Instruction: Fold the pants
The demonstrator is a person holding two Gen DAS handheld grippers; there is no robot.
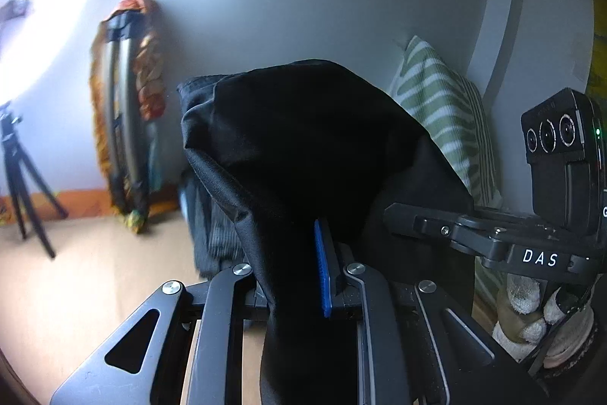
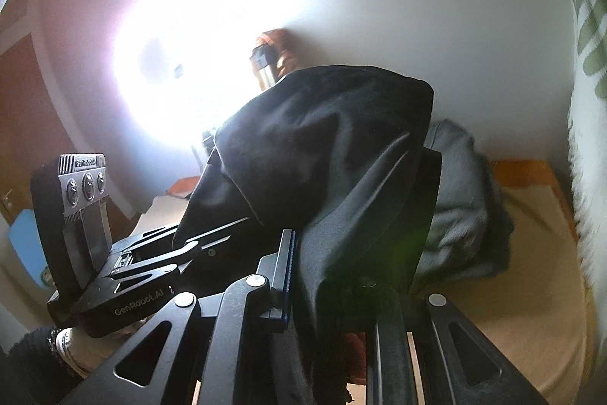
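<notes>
Black pants [image 1: 303, 139] hang bunched over my left gripper [image 1: 299, 268], whose jaws are shut on a fold of the cloth; one blue pad [image 1: 322, 268] shows at the cloth's edge. In the right wrist view the same black pants [image 2: 334, 154] drape over my right gripper [image 2: 322, 272], also shut on the fabric, with a blue-edged finger [image 2: 286, 272] visible on the left and the other finger hidden under cloth. The right gripper [image 1: 493, 238] also appears at the right of the left wrist view, held by a gloved hand [image 1: 531, 314]. Both grippers are lifted, side by side.
A green-and-white striped pillow [image 1: 444, 109] leans on the pale wall. A grey garment pile [image 2: 463, 200] lies on the tan surface [image 2: 531, 291]. A tripod [image 1: 22, 177] and a colourful cloth-draped stand [image 1: 129, 109] are at the left. Bright window glare [image 2: 197, 55] washes out the back.
</notes>
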